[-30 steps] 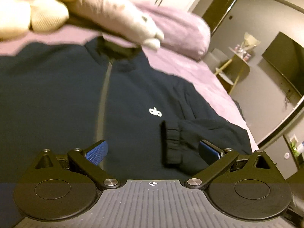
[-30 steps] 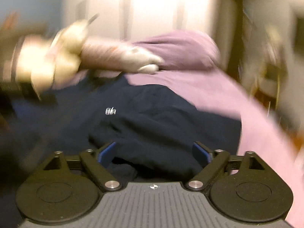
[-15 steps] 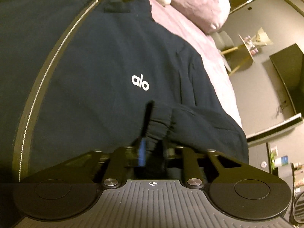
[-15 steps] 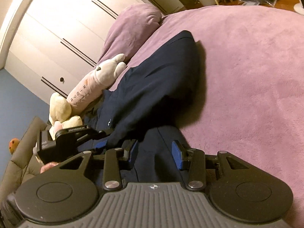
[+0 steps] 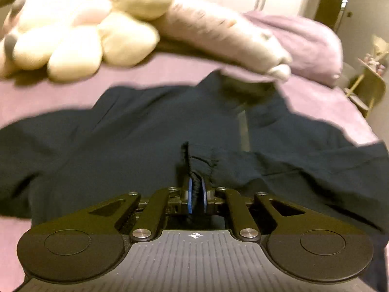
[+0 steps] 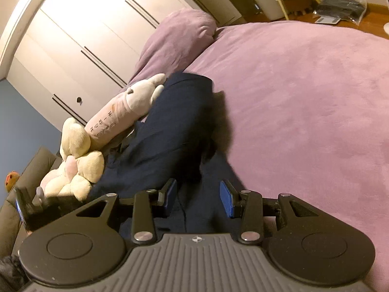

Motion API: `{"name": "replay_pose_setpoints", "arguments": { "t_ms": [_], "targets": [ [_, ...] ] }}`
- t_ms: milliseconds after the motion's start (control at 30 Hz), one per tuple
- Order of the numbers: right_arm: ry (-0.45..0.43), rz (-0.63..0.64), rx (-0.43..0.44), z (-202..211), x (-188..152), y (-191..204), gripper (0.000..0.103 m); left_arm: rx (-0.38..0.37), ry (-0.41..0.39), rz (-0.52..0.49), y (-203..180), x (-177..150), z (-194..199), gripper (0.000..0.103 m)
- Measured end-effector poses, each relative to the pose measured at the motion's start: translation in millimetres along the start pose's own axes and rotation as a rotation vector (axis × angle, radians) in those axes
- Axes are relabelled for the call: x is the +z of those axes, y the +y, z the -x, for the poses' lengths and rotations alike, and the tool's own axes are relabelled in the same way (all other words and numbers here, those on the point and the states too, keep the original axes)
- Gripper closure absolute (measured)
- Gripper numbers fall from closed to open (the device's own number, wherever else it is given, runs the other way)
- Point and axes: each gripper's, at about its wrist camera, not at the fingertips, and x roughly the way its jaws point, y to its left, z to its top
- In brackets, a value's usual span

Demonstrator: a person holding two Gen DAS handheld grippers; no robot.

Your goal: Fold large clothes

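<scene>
A navy zip jacket (image 5: 136, 131) lies spread front-up on a purple bed (image 5: 323, 102). My left gripper (image 5: 196, 194) is shut on the jacket's sleeve cuff (image 5: 194, 160), and the sleeve (image 5: 279, 168) stretches across the chest from the right. In the right wrist view the jacket (image 6: 175, 126) runs away from me along the bed (image 6: 304, 92). My right gripper (image 6: 198, 196) is half open, its blue pads either side of the dark fabric near the hem without pinching it.
Cream and pink plush toys (image 5: 80, 39) and a long pale plush (image 5: 226, 34) lie just beyond the collar. A purple pillow (image 6: 180, 39) sits at the head of the bed. White wardrobe doors (image 6: 92, 43) stand behind. A small side table (image 5: 369, 87) is at the right.
My left gripper closed on the sleeve cuff and carried it across the jacket's front. My right gripper swung toward the hem and narrowed, then stayed partly open.
</scene>
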Motion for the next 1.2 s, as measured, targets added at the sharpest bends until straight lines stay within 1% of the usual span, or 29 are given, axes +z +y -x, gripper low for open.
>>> {"name": "replay_pose_setpoints", "arguments": {
  "t_ms": [33,67,100,133,167,200,233,267,300,333,367,400,433,467,500,633,733,800,867,933,967,1000,1067,1133,1200],
  "targets": [
    [0.007,-0.001,0.0,-4,1,2,0.063,-0.053,0.006,0.049,12,-3,-3,0.076],
    [0.015,-0.003,0.004,-7,1,5,0.063,-0.098,0.015,0.097,20,-5,-4,0.071],
    [0.02,-0.005,0.011,-10,1,6,0.063,-0.148,0.026,0.148,27,-6,-7,0.063],
    [0.026,-0.008,0.018,-13,2,9,0.063,-0.187,0.041,0.188,32,-8,-11,0.06],
    [0.033,-0.012,0.026,-16,3,11,0.063,-0.204,0.052,0.21,32,-8,-15,0.06],
    [0.037,-0.016,0.034,-19,3,14,0.063,-0.211,0.07,0.227,32,-9,-19,0.067],
    [0.041,-0.026,0.049,-23,4,16,0.063,-0.208,0.081,0.232,33,-9,-23,0.08],
    [0.046,-0.038,0.061,-26,5,17,0.063,-0.205,0.081,0.238,32,-6,-25,0.084],
    [0.052,-0.052,0.076,-31,6,18,0.062,-0.209,0.076,0.251,32,-3,-23,0.092],
    [0.057,-0.07,0.093,-35,6,19,0.062,-0.228,0.071,0.268,35,1,-18,0.094],
    [0.062,-0.093,0.111,-40,7,20,0.06,-0.254,0.053,0.294,37,10,-11,0.094],
    [0.069,-0.115,0.128,-44,8,21,0.055,-0.268,0.03,0.31,35,17,-2,0.095],
    [0.076,-0.138,0.148,-49,8,20,0.052,-0.28,0.003,0.317,35,27,9,0.095],
    [0.085,-0.167,0.172,-54,8,20,0.045,-0.291,-0.02,0.317,36,35,20,0.095],
    [0.093,-0.195,0.191,-60,8,20,0.043,-0.304,-0.051,0.317,35,46,33,0.095],
    [0.109,-0.337,0.253,-89,6,16,0.04,-0.34,-0.138,0.355,41,80,79,0.095],
    [0.129,-0.417,0.278,-110,0,12,0.039,-0.344,-0.199,0.365,50,97,106,0.095],
    [0.118,-0.444,0.288,-119,0,12,0.039,-0.332,-0.231,0.357,60,104,119,0.095],
    [0.089,-0.461,0.29,-124,4,12,0.038,-0.307,-0.243,0.34,63,107,121,0.095],
    [0.07,-0.481,0.282,-130,10,13,0.038,-0.301,-0.225,0.338,68,105,117,0.095],
    [0.063,-0.485,0.282,-133,14,14,0.04,-0.295,-0.214,0.332,68,103,116,0.095],
    [0.056,-0.474,0.267,-135,18,17,0.06,-0.276,-0.209,0.309,67,100,112,0.095],
    [0.038,-0.404,0.212,-132,30,23,0.085,-0.243,-0.2,0.242,60,92,103,0.095],
    [-0.048,-0.368,0.203,-117,40,21,0.089,-0.234,-0.177,0.2,55,78,88,0.095],
    [-0.132,-0.313,0.175,-100,47,17,0.09,-0.232,-0.14,0.154,45,66,66,0.094]
  ]
}}
